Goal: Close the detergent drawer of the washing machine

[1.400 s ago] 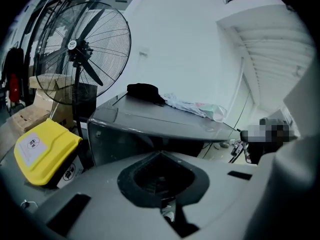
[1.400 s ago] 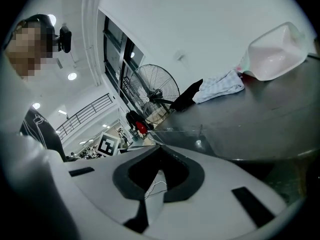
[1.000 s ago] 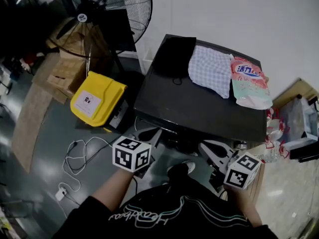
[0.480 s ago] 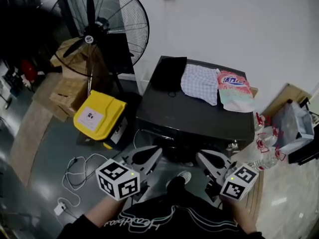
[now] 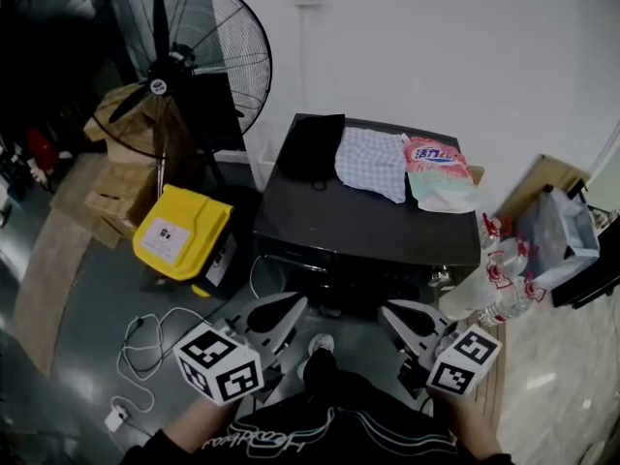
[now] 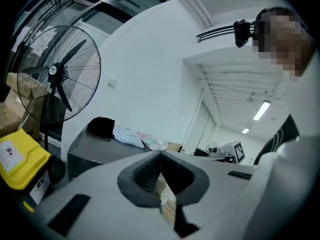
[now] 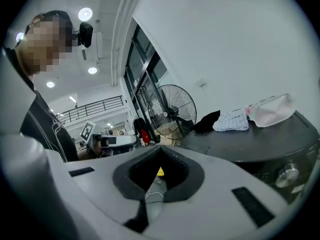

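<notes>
Dark-grey and boxy, the washing machine point(image 5: 368, 223) stands just ahead of both tools, its front panel turned toward them. The left tool point(image 5: 278, 310) and the right tool point(image 5: 399, 316) hang side by side, apart from each other, low before that front and touching nothing. Each tool's jaws are pressed together at the tips, leaving only the padded hollow behind them, and neither has hold of anything. The detergent drawer belongs to the shadowed front panel ahead of the tools, but it is too dark there to tell whether it stands out or sits flush. A round knob point(image 7: 286, 174) shows on that panel, to the right of the right tool. On the machine's top, beyond the tools, lie a black cloth point(image 5: 312, 146), a checked cloth point(image 5: 373, 163) beside it, and a pink detergent pouch point(image 5: 438, 174) furthest right. Left of the left tool a yellow case point(image 5: 181, 232) sits on the floor, with a standing fan point(image 5: 184, 61) beyond it. Clear plastic bottles point(image 5: 492, 289) cluster to the right of the right tool.
</notes>
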Available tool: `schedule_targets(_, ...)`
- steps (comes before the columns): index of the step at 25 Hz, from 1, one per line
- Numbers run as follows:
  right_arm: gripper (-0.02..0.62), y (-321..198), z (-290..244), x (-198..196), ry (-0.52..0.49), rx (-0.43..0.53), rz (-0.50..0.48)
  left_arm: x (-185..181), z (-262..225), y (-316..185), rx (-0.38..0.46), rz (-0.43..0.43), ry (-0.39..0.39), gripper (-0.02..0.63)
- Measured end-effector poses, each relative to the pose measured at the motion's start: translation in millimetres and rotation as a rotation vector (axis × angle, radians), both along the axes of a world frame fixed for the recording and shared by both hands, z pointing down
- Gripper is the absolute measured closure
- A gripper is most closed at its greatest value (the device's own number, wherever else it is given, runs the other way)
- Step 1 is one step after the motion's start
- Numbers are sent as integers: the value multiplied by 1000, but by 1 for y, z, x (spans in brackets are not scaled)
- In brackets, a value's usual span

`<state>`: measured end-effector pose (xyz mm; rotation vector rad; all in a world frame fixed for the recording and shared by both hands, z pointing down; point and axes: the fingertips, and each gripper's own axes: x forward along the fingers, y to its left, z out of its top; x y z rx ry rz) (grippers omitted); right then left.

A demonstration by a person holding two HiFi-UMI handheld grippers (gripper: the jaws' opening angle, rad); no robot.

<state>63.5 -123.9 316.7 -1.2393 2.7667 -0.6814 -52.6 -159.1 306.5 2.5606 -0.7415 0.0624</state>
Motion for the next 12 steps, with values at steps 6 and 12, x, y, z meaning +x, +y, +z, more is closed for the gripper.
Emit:
schedule_targets(6, 569, 2, 1, 0, 18, 7, -12, 3, 4, 5, -1, 14, -1, 583)
schedule_targets(12, 569, -5, -5, 3, 17, 32, -23, 9, -8, -1, 58, 22, -25, 583)
